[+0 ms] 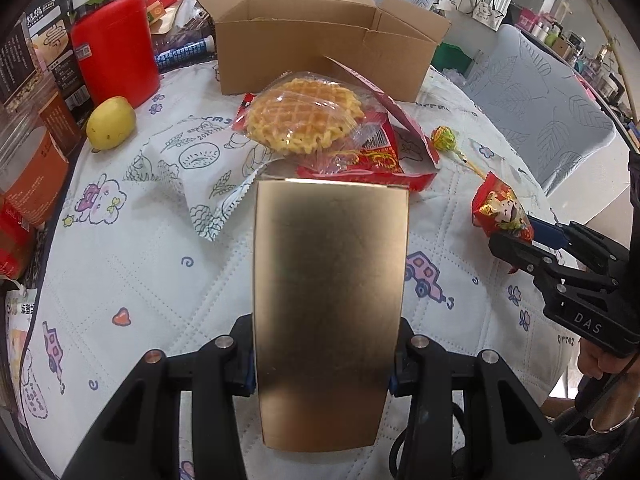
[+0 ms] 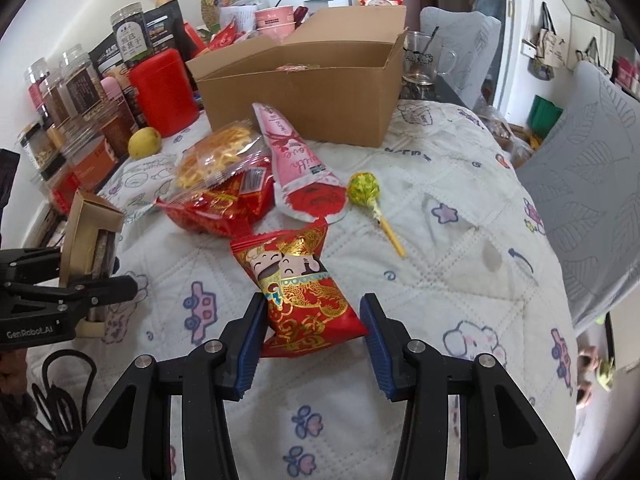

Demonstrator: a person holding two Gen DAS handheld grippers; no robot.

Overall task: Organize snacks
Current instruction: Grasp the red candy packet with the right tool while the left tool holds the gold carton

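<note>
My left gripper is shut on a gold box, held above the quilted table; it also shows in the right wrist view. My right gripper is open around a red cartoon snack packet lying on the table; its left pad touches the packet, the right pad stands apart. The packet shows in the left wrist view. An open cardboard box stands at the back. Before it lie a waffle packet, red packets, a pink packet and a lollipop.
A red canister, a yellow fruit and several jars and packets crowd the left side. A white patterned packet lies left of the waffle. A grey cushioned chair stands at the right past the table edge.
</note>
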